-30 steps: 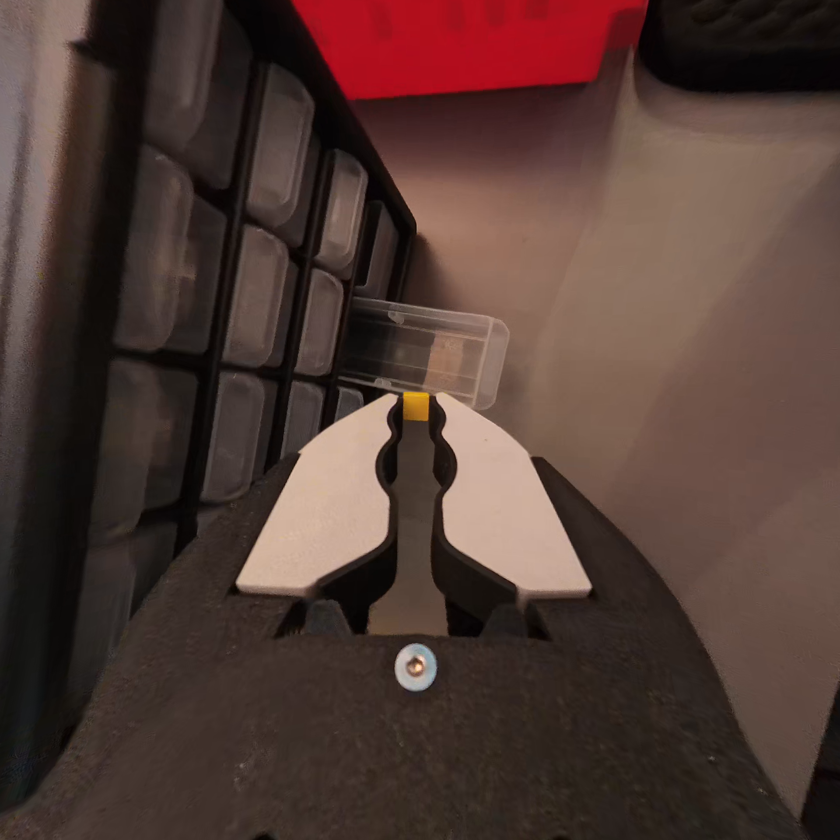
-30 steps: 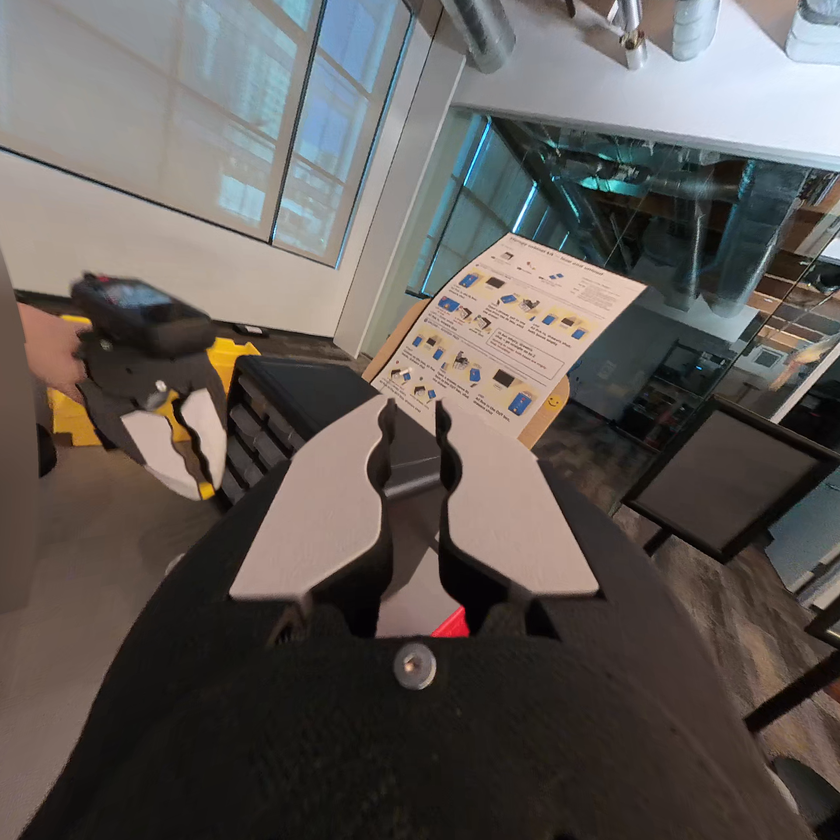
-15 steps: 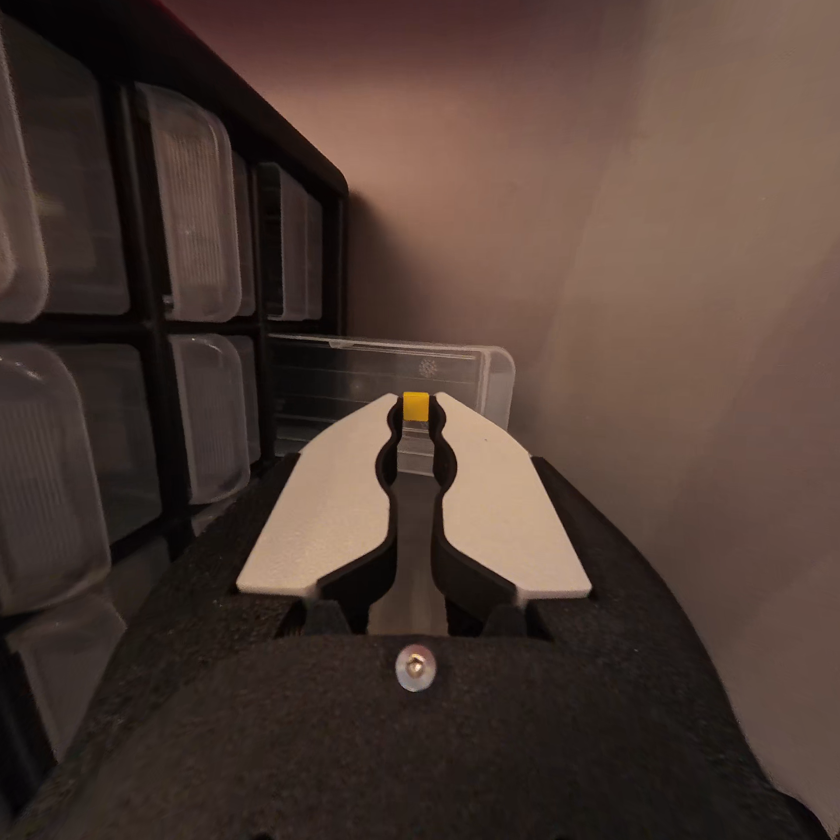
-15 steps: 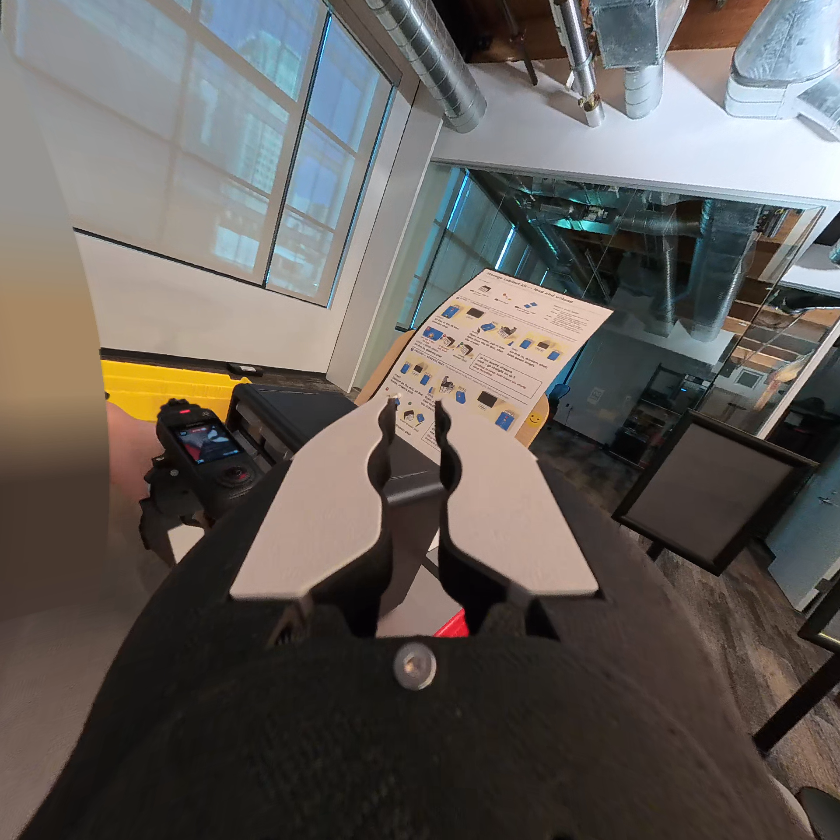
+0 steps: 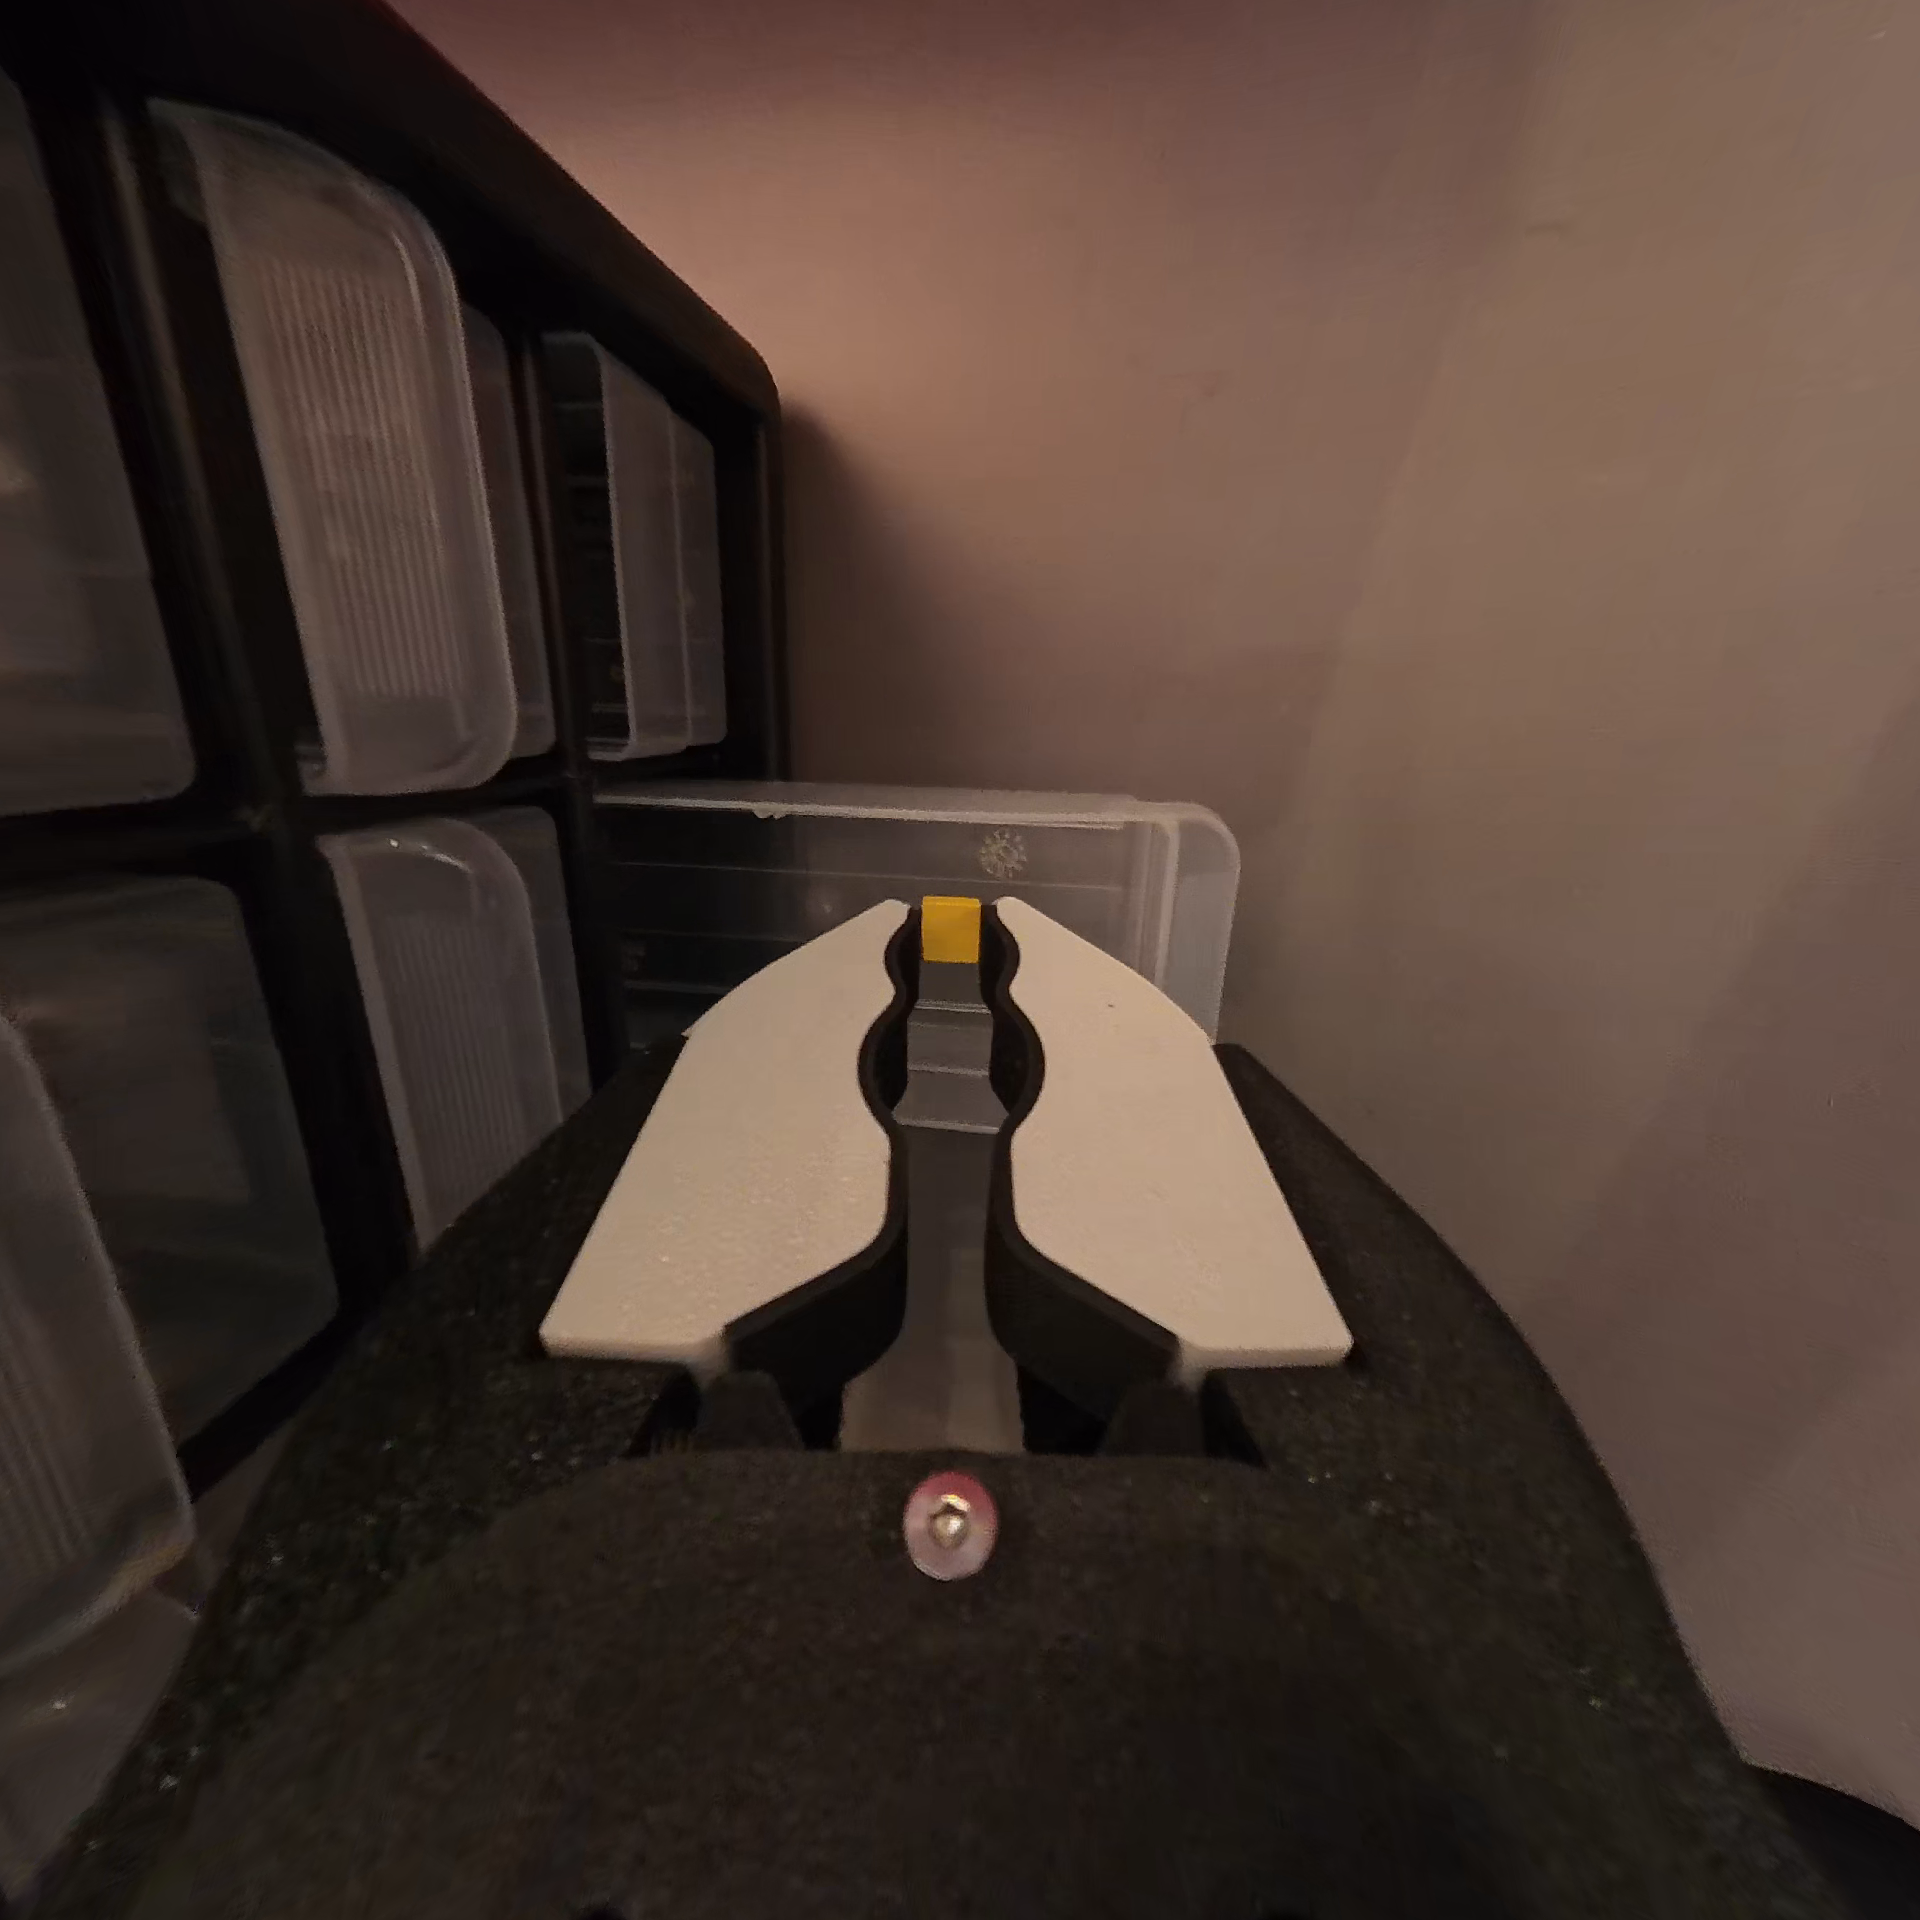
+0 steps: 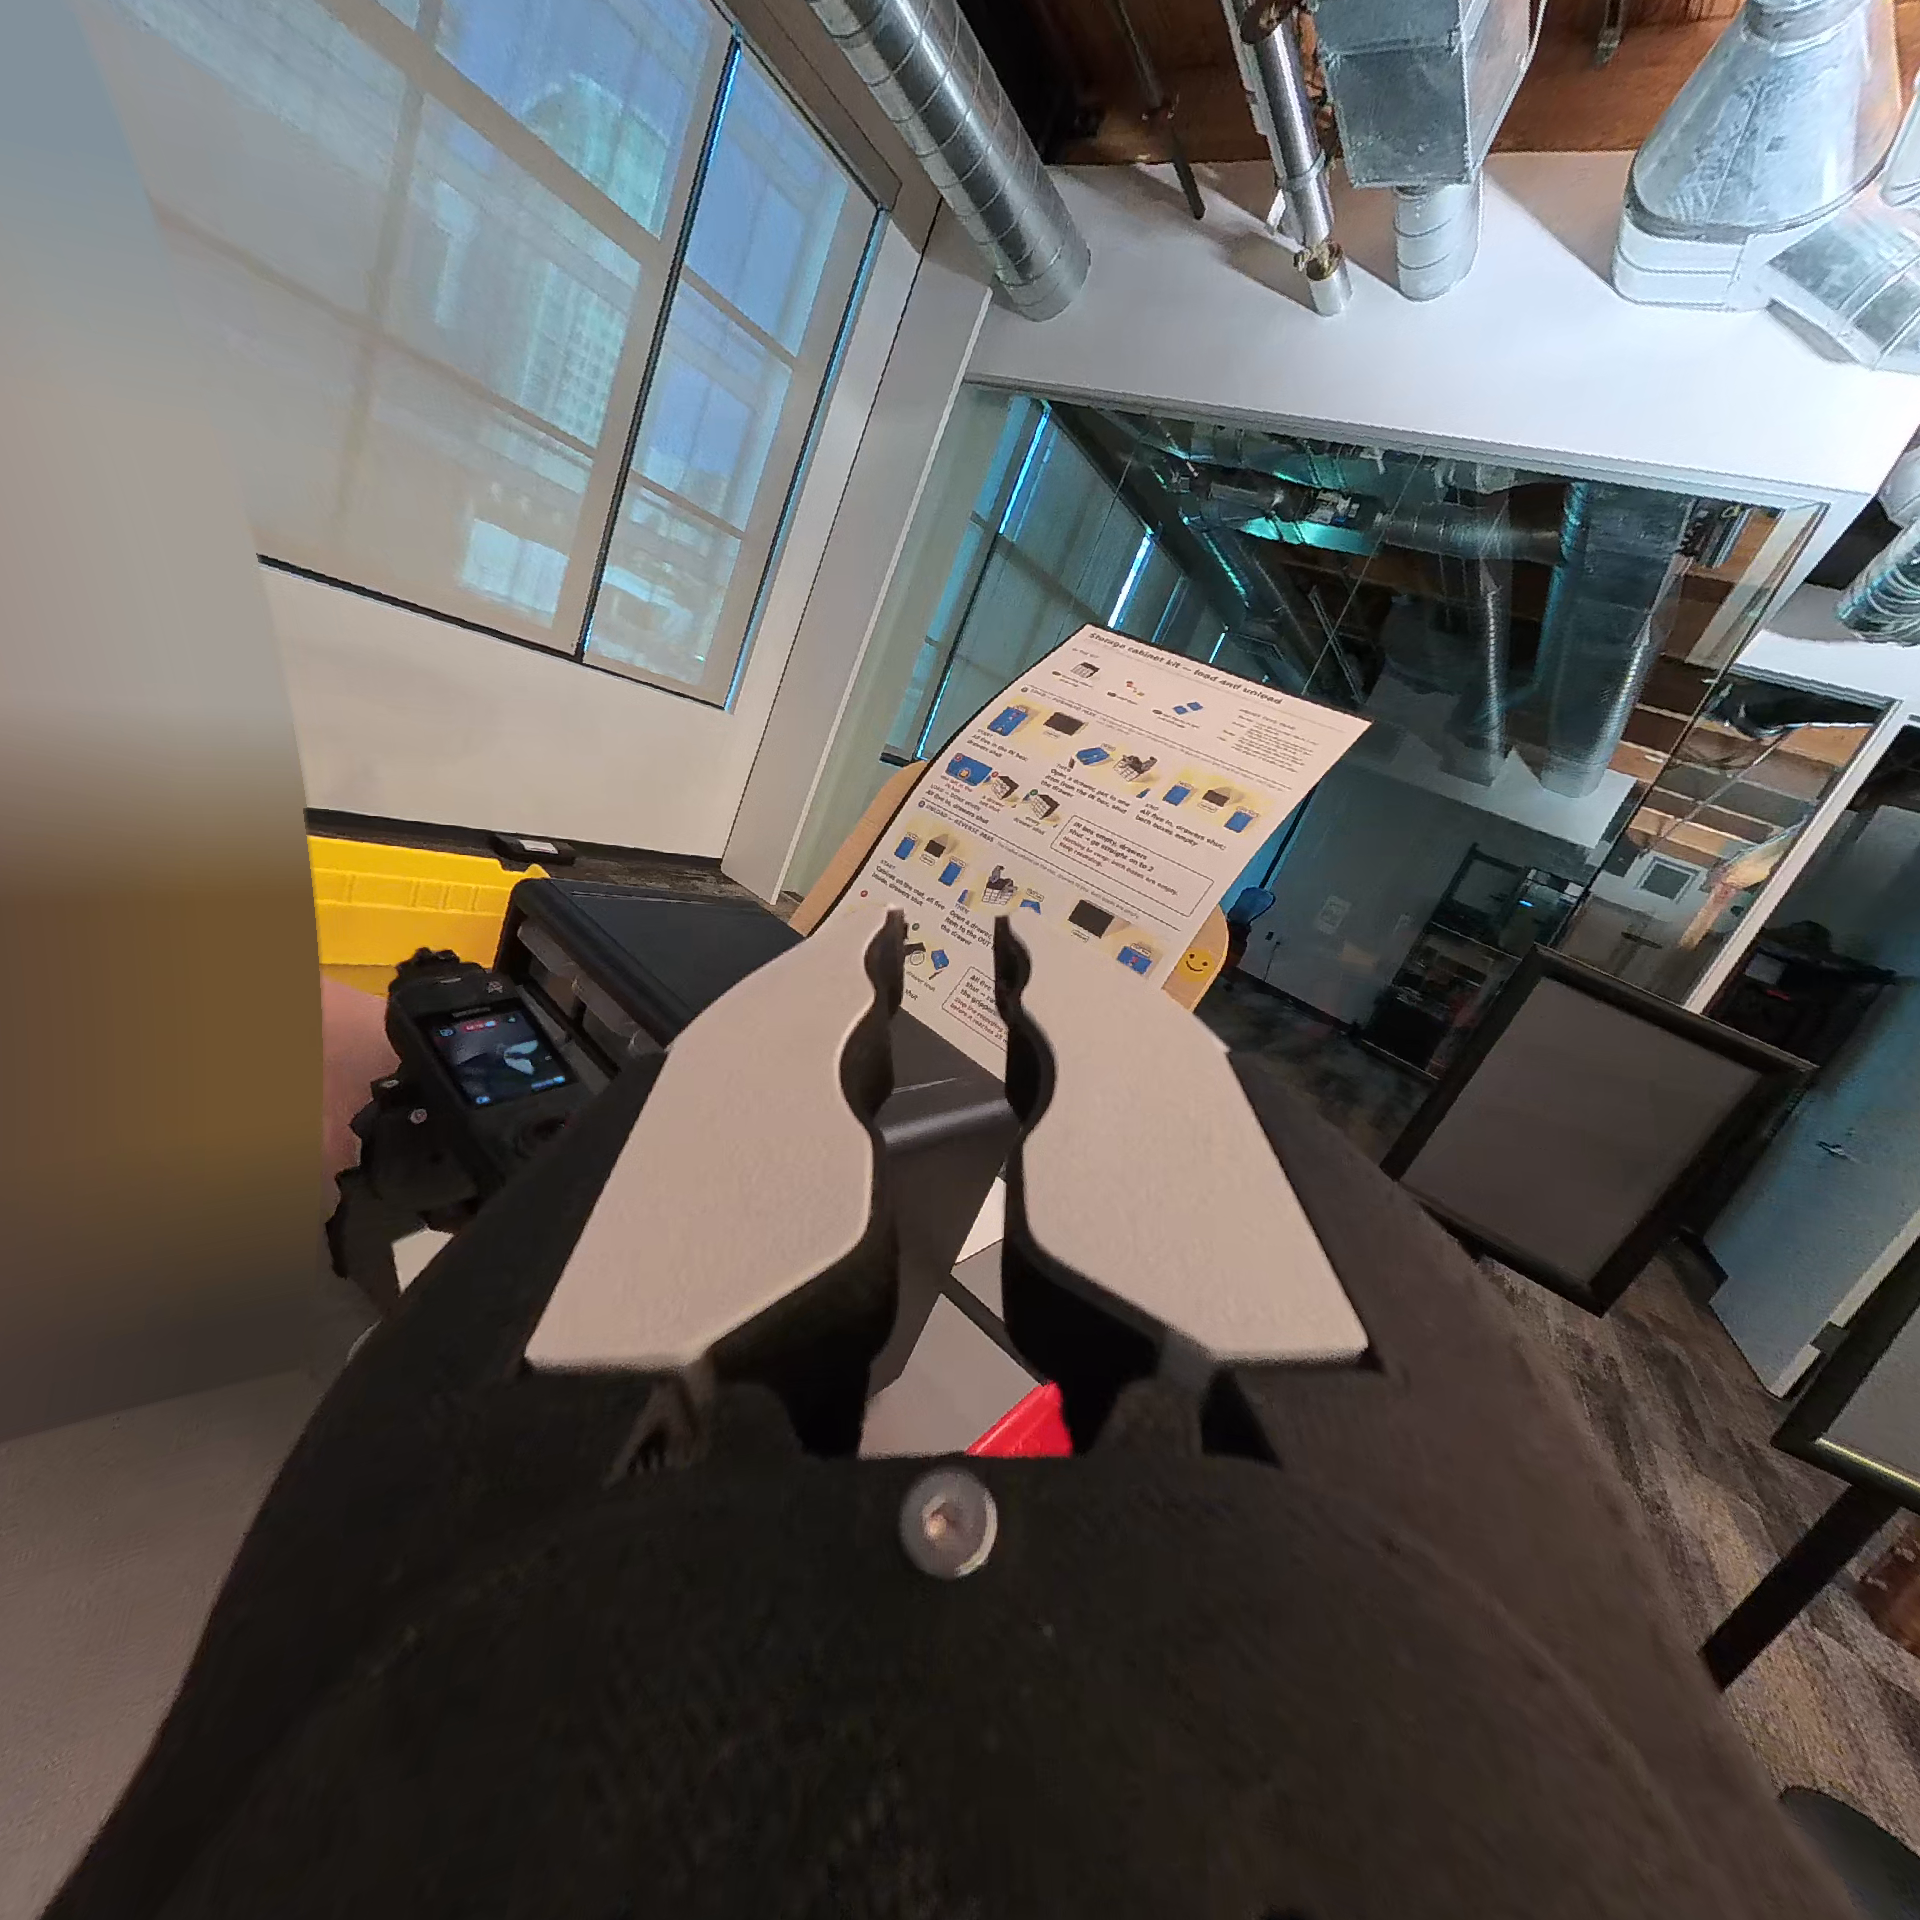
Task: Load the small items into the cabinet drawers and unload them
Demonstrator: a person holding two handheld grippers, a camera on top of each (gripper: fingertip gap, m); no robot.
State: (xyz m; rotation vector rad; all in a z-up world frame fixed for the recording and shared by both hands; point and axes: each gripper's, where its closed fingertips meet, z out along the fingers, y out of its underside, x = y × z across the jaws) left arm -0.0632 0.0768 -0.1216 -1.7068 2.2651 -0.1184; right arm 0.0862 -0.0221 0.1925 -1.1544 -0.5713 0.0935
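Note:
In the left wrist view my left gripper [image 5: 951,914] is shut on a small yellow block [image 5: 951,932] pinched at its fingertips. It points at a clear plastic drawer [image 5: 1091,862] pulled out of the black cabinet [image 5: 665,312], in the column nearest the wall. The block sits level with the drawer's upper side wall, in front of it. The other drawers [image 5: 384,499] look closed. My right gripper [image 6: 948,935] is slightly open and empty, raised and pointing over the cabinet [image 6: 665,935] towards the room. The left gripper's body [image 6: 478,1081] shows low at the left there.
A grey wall-like surface [image 5: 1455,623] stands close on the right of the open drawer. A yellow bin [image 6: 405,904] sits behind the cabinet and a red bin [image 6: 1023,1418] shows below my right fingers. An instruction poster [image 6: 1122,810] stands beyond the cabinet. About 35 cm separates my left fingertips from my right.
My left gripper has dropped down along the cabinet front and come closer to the pulled-out drawer, still holding the yellow block. My right gripper has tilted upward.

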